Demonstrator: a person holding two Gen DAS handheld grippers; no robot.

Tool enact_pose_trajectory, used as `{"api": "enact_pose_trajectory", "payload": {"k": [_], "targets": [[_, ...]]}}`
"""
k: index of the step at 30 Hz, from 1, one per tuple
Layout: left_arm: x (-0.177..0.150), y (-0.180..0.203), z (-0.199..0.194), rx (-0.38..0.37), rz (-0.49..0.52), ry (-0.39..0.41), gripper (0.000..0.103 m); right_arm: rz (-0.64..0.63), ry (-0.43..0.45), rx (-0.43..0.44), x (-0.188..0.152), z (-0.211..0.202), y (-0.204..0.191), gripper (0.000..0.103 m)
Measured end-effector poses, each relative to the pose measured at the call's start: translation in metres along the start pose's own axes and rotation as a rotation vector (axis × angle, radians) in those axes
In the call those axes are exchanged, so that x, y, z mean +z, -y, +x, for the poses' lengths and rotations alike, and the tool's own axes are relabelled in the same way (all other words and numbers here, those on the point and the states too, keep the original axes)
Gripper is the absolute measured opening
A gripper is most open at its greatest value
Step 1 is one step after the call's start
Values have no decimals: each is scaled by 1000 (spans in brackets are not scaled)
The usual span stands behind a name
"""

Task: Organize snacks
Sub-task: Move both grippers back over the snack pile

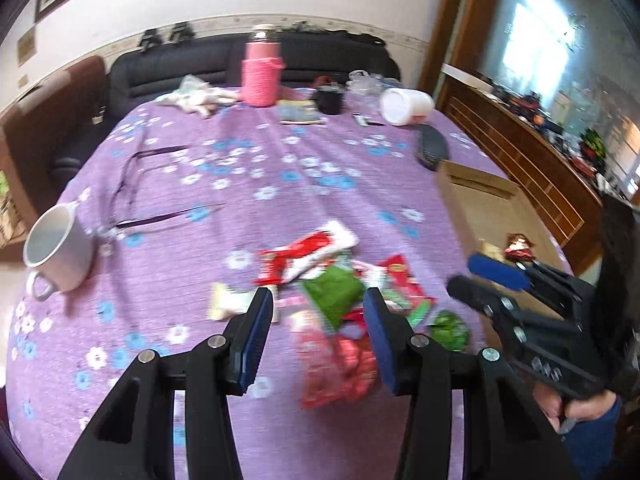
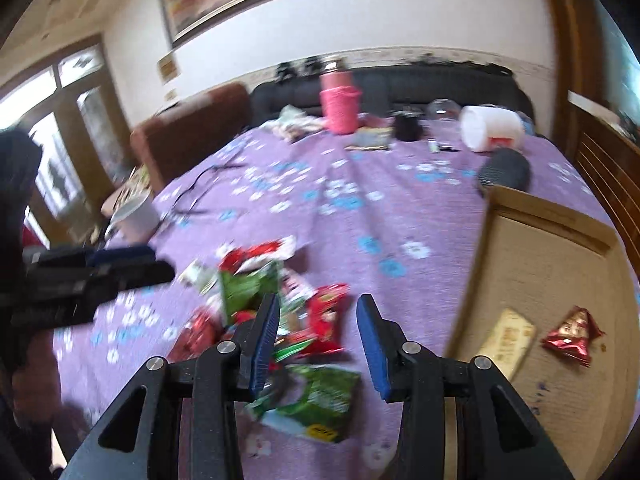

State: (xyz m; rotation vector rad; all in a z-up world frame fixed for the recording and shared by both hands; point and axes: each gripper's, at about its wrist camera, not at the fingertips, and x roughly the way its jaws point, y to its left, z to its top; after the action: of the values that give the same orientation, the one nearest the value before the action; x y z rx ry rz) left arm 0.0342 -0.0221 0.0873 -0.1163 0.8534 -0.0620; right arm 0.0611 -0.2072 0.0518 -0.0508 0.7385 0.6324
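Both your left gripper (image 1: pixel 318 304) and right gripper (image 2: pixel 318 312) hang with jaws apart and empty. The snack pile (image 2: pixel 276 304) lies on the purple surface (image 1: pixel 280 184) just beyond them; the cardboard box (image 2: pixel 560 272) sits right of your right jaws.

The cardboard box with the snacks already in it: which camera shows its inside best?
The right wrist view. The cardboard box fills its right side, floor exposed, with a beige packet and a red foil packet inside. The left wrist view shows only its far end; the right gripper covers the rest.
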Motion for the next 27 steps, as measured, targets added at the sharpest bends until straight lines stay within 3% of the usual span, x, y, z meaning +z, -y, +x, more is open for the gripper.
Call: {"api": "enact_pose_trajectory", "payload": {"k": [3,11,14,16,18,27], "targets": [[-1,-19,3,18,-30,-10,46,-36,-25,-13,-3,7,-9,48],[-8,-40,11,44,-67,-35,46,-132,-91,28,-14,22,-37,49],[-9,-41,12,48,-67,-39,46,-168,-142,123,-21,25,-49,49],[-9,-42,12,52,-65,-41,46,-182,-155,235,-24,20,-55,49],[-9,-43,13,55,-64,-47,46,-150,-123,330,-19,9,-51,49],[-3,-61,23,44,-100,-87,47,191,4,309,-2,-2,17,52]]}}
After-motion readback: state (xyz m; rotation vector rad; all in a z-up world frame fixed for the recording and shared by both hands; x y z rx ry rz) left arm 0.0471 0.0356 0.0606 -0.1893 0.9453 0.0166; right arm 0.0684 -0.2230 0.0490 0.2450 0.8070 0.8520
